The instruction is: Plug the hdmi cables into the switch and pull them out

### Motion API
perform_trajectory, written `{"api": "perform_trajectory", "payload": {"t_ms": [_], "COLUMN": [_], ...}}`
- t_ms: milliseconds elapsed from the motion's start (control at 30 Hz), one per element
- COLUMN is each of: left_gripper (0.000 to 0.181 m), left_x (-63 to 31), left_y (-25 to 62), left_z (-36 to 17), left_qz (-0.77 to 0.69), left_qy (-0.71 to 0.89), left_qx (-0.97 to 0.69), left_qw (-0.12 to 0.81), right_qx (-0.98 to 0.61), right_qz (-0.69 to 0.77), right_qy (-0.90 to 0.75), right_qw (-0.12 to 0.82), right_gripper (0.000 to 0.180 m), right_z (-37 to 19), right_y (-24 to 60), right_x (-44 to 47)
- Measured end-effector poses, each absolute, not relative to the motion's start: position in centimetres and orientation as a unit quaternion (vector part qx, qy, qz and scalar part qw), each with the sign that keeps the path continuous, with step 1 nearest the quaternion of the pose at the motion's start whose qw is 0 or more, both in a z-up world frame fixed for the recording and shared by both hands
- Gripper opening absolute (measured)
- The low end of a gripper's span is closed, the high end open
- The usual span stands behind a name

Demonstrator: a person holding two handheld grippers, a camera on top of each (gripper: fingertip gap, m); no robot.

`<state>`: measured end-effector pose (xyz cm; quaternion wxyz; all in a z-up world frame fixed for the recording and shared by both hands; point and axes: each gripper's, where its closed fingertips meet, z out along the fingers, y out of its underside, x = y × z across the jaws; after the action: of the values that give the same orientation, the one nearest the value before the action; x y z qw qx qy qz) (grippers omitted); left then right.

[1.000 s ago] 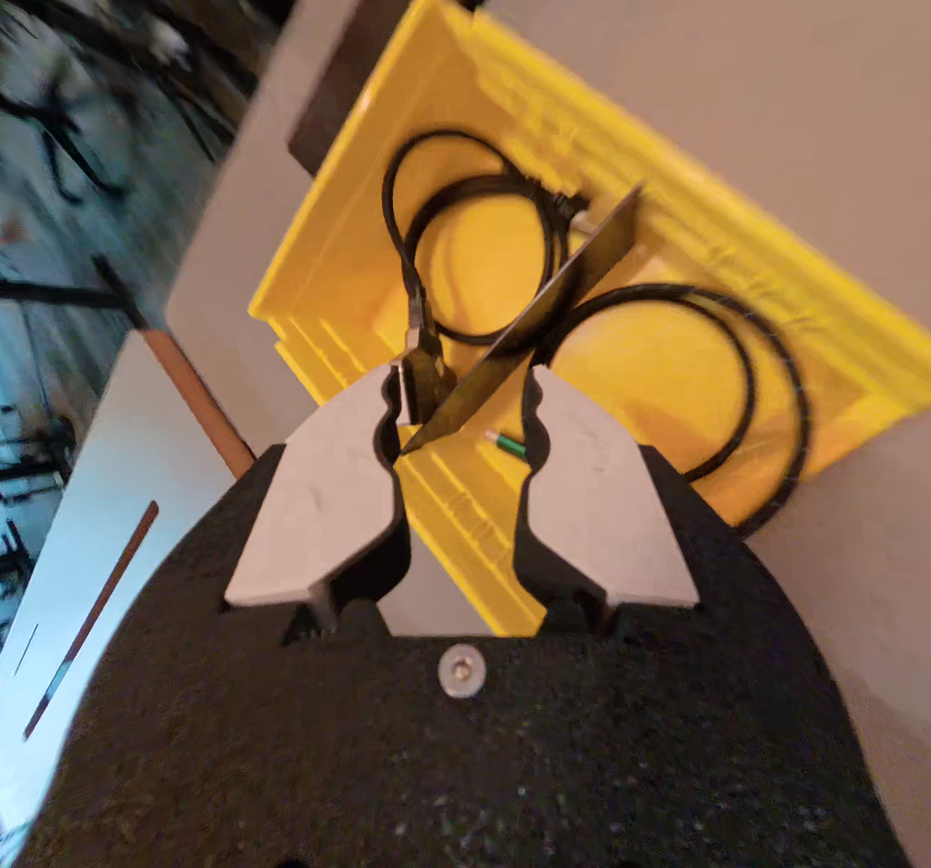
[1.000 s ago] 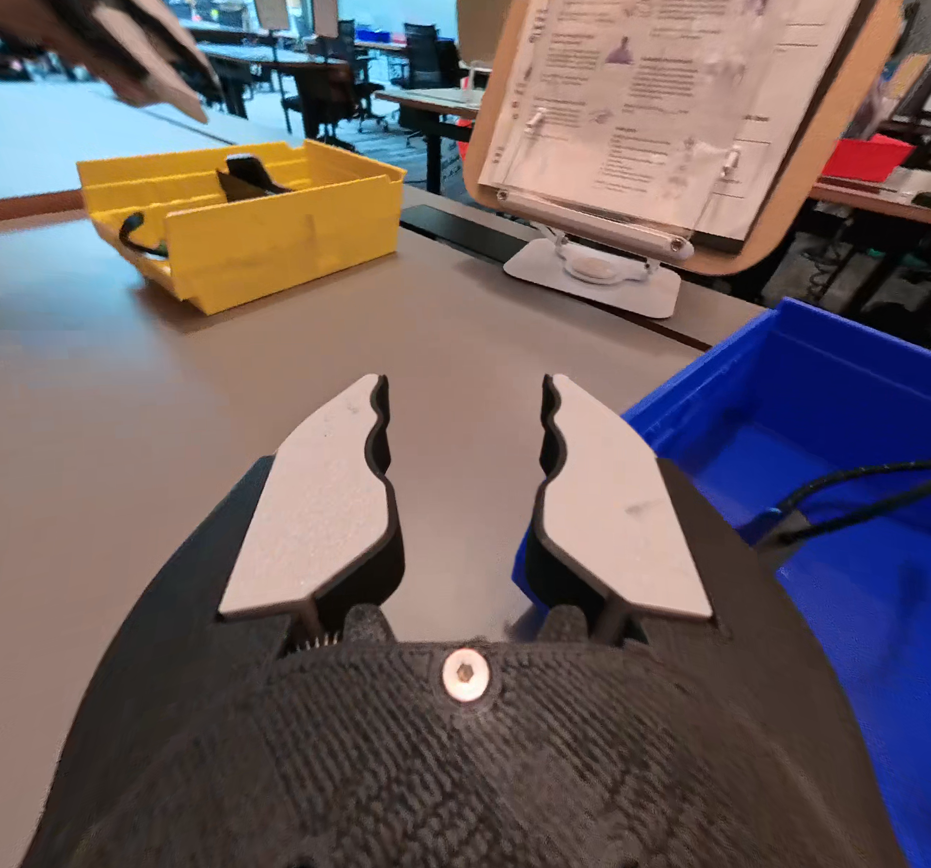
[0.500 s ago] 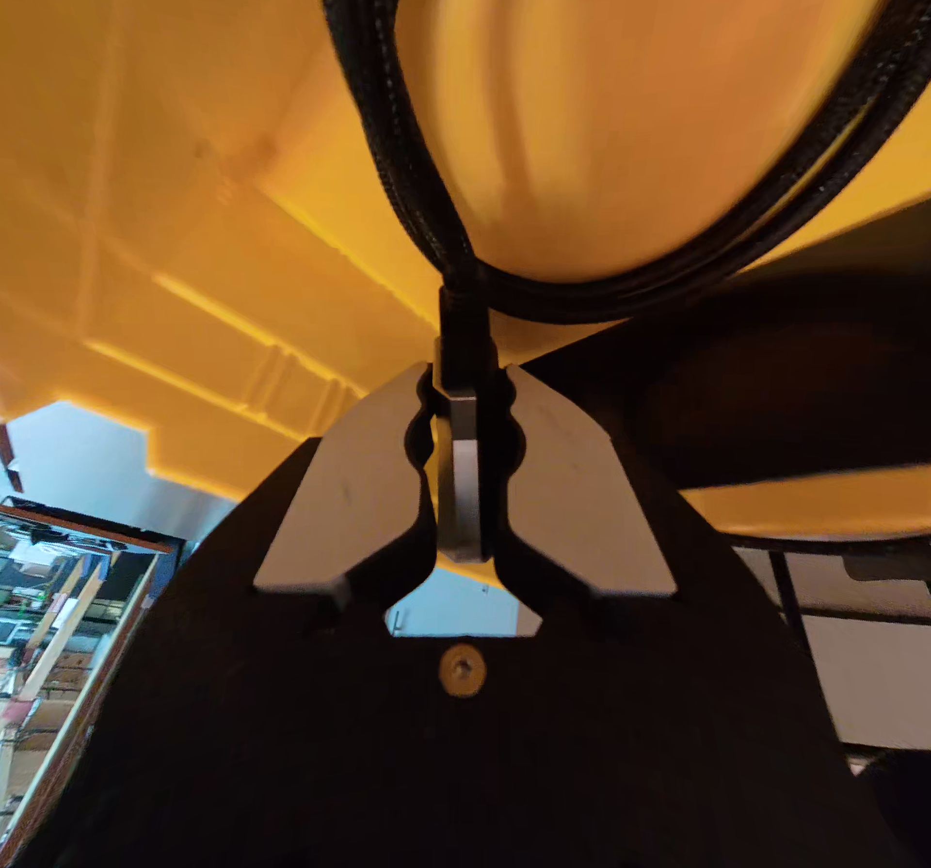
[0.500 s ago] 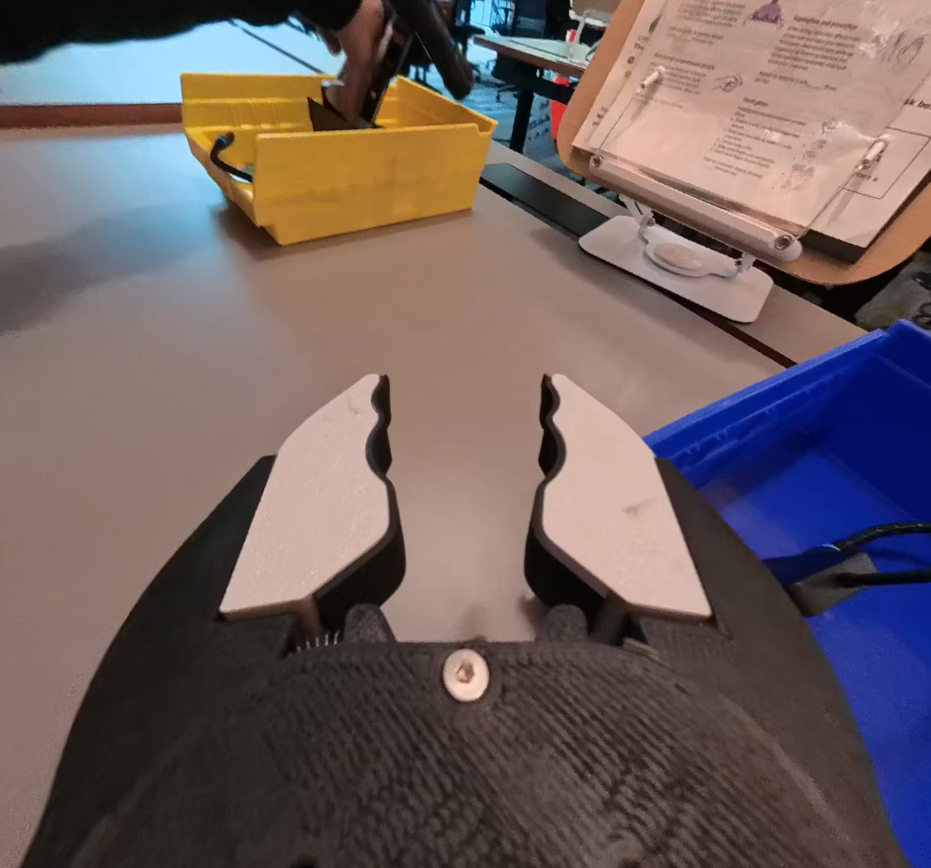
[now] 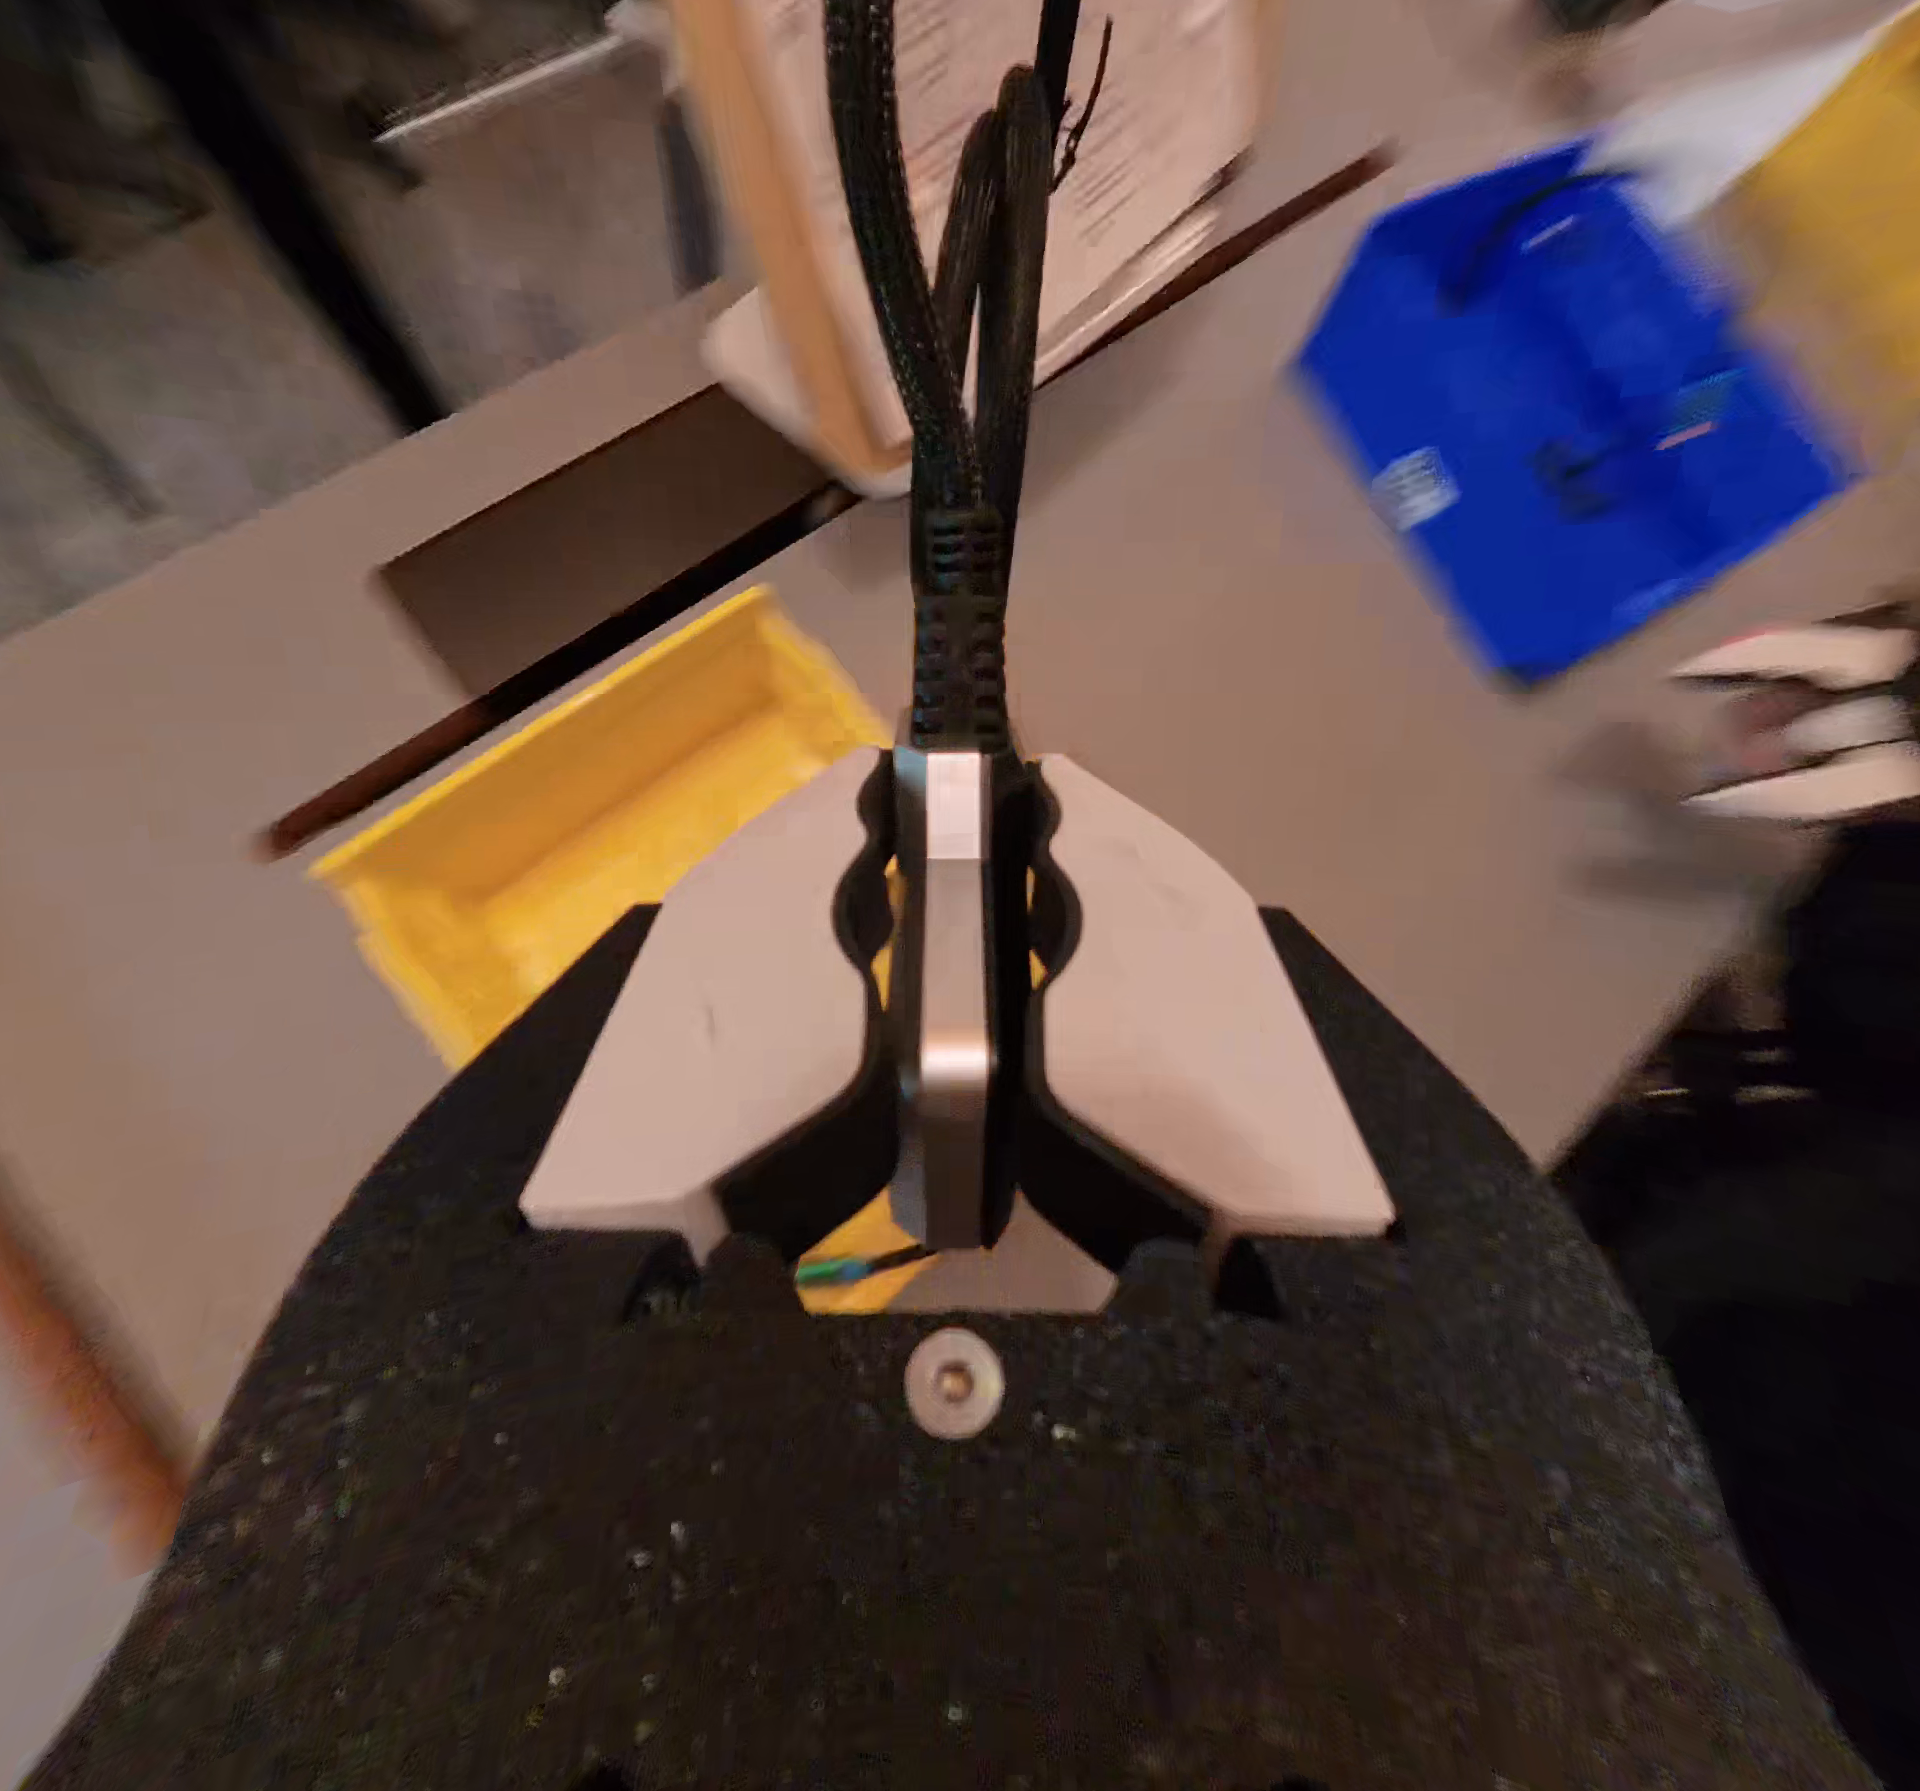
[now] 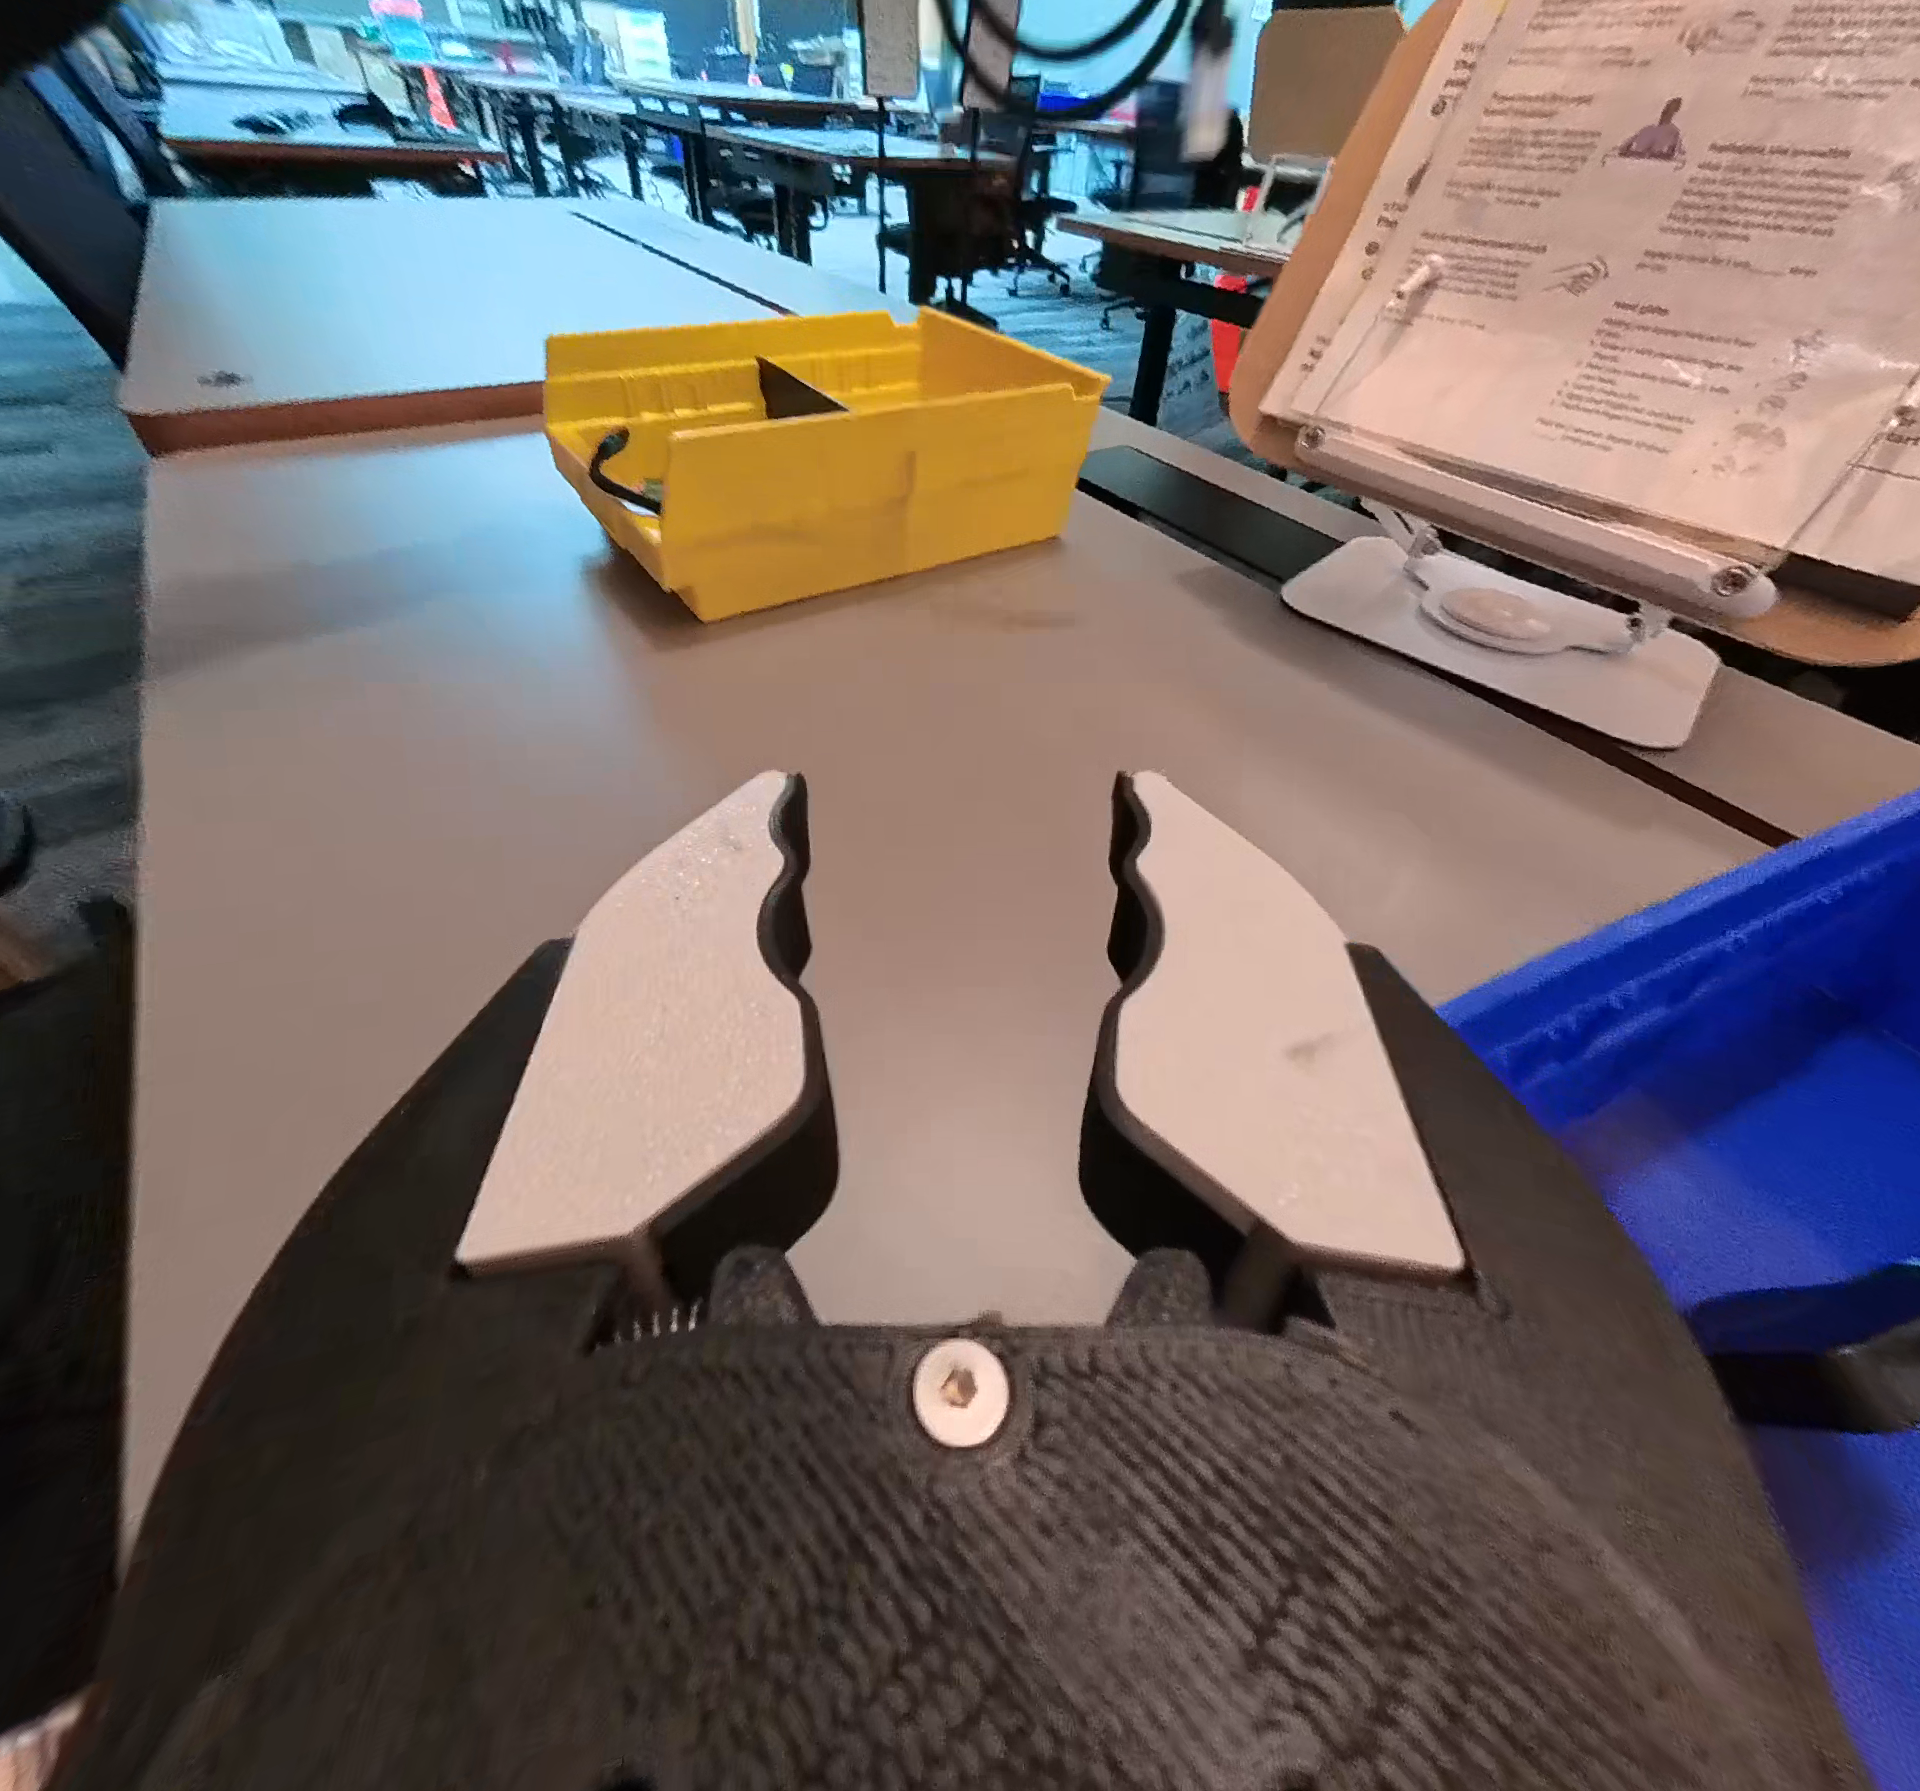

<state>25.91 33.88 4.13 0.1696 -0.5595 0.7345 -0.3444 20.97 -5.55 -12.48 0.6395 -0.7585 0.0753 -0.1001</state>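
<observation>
My left gripper point(image 5: 951, 785) is shut on the grey metal plug point(image 5: 951, 993) of a black braided HDMI cable point(image 5: 883, 214) and holds it high above the table. The cable loops beyond the fingers and also hangs at the top of the right wrist view point(image 6: 1091, 27). The yellow bin point(image 5: 582, 806) lies below the left gripper; a second black cable point(image 6: 621, 494) sticks out of it in the right wrist view. My right gripper point(image 6: 956, 806) is open and empty, low over the grey table point(image 6: 520, 702). No switch shows.
A blue bin point(image 6: 1714, 1066) stands right of the right gripper and shows in the left wrist view point(image 5: 1558, 411). A paper sheet on a tan stand point(image 6: 1621, 287) is at the back right. A black divider point(image 6: 795, 391) stands in the yellow bin point(image 6: 831, 474).
My left gripper closed on the cable plug inside the yellow bin and lifted it up and out. My right gripper stayed open and swung its view a little leftward.
</observation>
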Motion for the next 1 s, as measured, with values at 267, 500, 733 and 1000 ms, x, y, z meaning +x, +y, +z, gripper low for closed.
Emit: {"api": "perform_trajectory", "payload": {"t_ms": [267,500,733,1000], "left_gripper": [0.022,0.022,0.022,0.032], "left_x": [20.1,16.4,16.0,15.1], "left_y": [15.2,2.5,0.4,6.6], "left_z": [2.0,-5.9,-9.1,-4.4], "left_qz": [-0.626,-0.718,-0.693,-0.756], "left_qy": [0.632,0.52,0.536,0.485], "left_qx": [-0.455,-0.416,-0.447,-0.383], "left_qw": [-0.043,-0.2,-0.184,0.215], "right_qx": [-0.67,-0.605,-0.541,-0.333], "right_qz": [0.135,0.246,0.31,0.441], "right_qy": [0.119,0.198,0.236,0.368], "right_qw": [0.72,0.731,0.745,0.748], "right_gripper": [0.079,0.077,0.022,0.022], "right_z": [-10.1,-9.4,-9.5,-8.8], "right_y": [0.9,1.9,1.2,-1.0], "right_x": [14.9,13.9,14.8,18.2]}}
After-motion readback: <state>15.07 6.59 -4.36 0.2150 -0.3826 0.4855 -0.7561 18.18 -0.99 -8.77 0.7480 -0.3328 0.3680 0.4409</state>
